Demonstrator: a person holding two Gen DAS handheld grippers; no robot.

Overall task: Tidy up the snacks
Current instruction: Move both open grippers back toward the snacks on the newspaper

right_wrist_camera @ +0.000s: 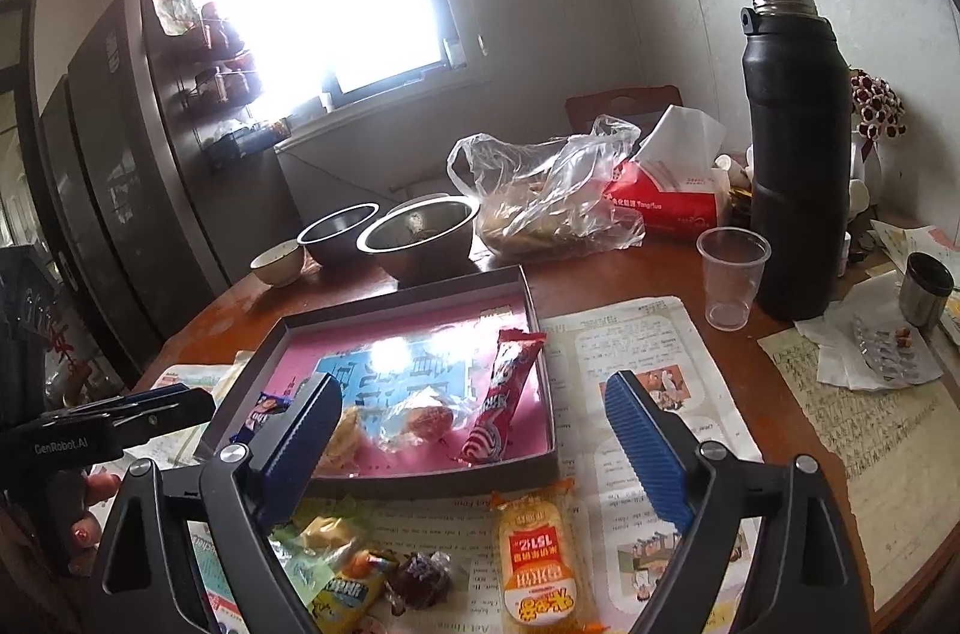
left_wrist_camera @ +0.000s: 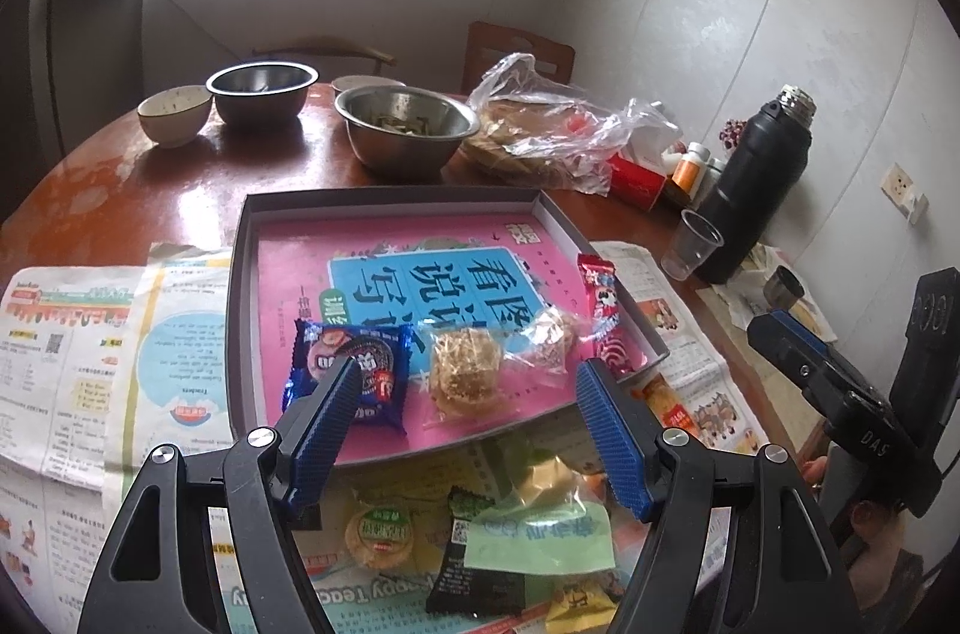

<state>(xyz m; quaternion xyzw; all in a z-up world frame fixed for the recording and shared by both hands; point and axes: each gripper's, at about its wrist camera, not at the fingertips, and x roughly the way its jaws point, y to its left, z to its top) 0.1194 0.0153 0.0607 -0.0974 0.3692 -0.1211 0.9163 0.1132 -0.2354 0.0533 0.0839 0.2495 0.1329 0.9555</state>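
Left gripper point(left_wrist_camera: 468, 382) spread wide, holding nothing; just ahead, the tray point(left_wrist_camera: 393, 207) holds 4 snacks, the blue cookie packet point(left_wrist_camera: 351, 376) at its left fingertip; right gripper point(right_wrist_camera: 474, 400) wide, empty; orange snack packet point(right_wrist_camera: 537, 556) below, between its fingers.

Glare washes out the tray point(right_wrist_camera: 543, 460) print; the bowl point(right_wrist_camera: 420, 238) contents perhaps scraps.

My round wooden table point(left_wrist_camera: 198, 190) carries newspaper sheets point(left_wrist_camera: 78, 334), shallow tray point(left_wrist_camera: 384, 205) at centre, steel bowls point(left_wrist_camera: 408, 130) at twelve o'clock, black flask point(right_wrist_camera: 792, 166) and plastic cup point(right_wrist_camera: 729, 277) at two.
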